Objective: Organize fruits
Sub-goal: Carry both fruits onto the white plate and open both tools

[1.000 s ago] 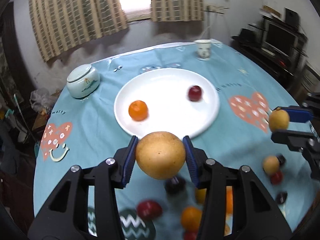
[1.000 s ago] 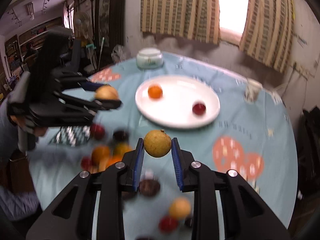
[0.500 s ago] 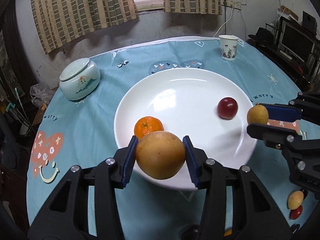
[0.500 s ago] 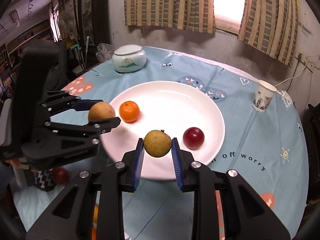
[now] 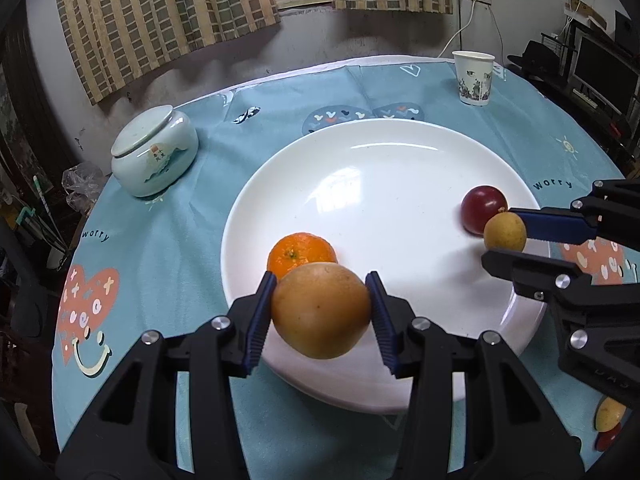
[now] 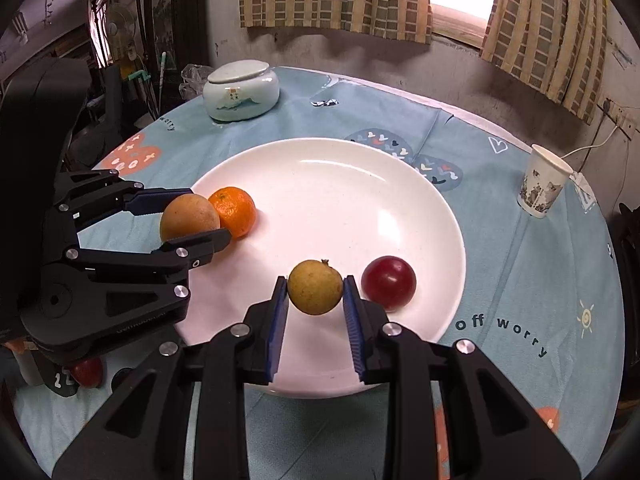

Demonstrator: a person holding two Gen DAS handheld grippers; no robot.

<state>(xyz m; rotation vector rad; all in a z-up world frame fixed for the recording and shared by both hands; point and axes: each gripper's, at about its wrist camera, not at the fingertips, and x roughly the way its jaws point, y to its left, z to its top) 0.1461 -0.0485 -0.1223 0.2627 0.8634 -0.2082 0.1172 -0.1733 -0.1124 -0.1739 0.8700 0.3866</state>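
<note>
A white plate (image 5: 380, 168) (image 6: 320, 168) sits mid-table with a mandarin (image 5: 302, 254) (image 6: 233, 210) and a red plum (image 5: 482, 207) (image 6: 388, 282) on it. My left gripper (image 5: 322, 316) is shut on a large tan pear (image 5: 321, 315), held over the plate's near-left rim right by the mandarin; it also shows in the right wrist view (image 6: 188, 218). My right gripper (image 6: 315, 288) is shut on a small yellow-brown fruit (image 6: 315, 287) (image 5: 505, 232), held over the plate beside the plum.
A pale lidded ceramic jar (image 5: 154, 152) (image 6: 240, 90) stands at the table's far left. A paper cup (image 5: 474, 77) (image 6: 545, 186) stands at the far right. Loose fruits (image 5: 608, 420) lie off the plate near the table's front edge, one red (image 6: 86, 372).
Both grippers have moved forward from the loose fruit pile to over the plate, each carrying its fruit. The plate now looks much nearer.
</note>
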